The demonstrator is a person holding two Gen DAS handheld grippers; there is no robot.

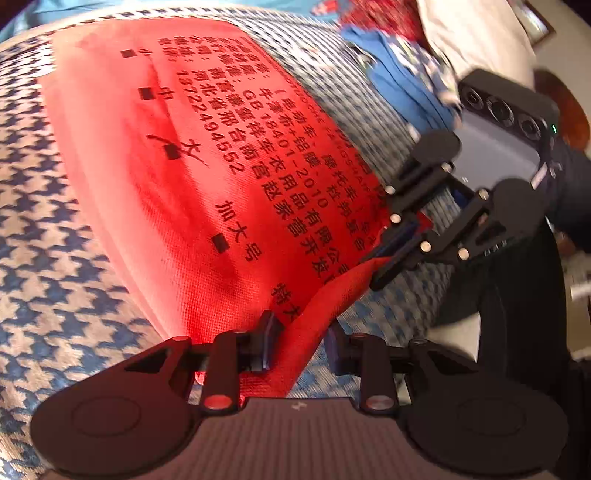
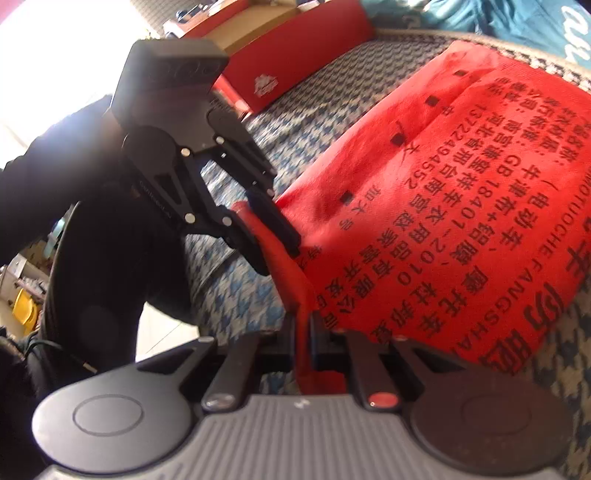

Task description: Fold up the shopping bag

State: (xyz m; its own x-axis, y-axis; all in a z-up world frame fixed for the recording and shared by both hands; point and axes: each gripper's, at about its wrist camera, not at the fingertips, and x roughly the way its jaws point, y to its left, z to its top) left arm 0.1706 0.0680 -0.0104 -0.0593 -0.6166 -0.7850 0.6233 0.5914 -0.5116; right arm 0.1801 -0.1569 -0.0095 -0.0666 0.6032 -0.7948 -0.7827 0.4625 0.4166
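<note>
Clearly the limp red non-woven fabric shopping bag (image 1: pixel 177 155) is lying flat on the blue houndstooth surface (image 1: pixel 55 258), both tools pinching its near strap, left tool (image 1: pixel 299 343) and right tool (image 2: pixel 303 343) clamping soft, light webbing.

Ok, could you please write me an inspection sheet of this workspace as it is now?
Surface: houndstooth cloth, blue and white, under the bag.
Job's things: red shopping bag lying flat, black print facing up; its handle strap is lifted.
Clutter: blue clothes; red box; teal fabric.
Grippers: left gripper and right gripper, jaws of both shut on the handle strap.
Cables: thin dark cable, lower left of the right wrist view.
Surroundings: dark sleeve of the person.
</note>
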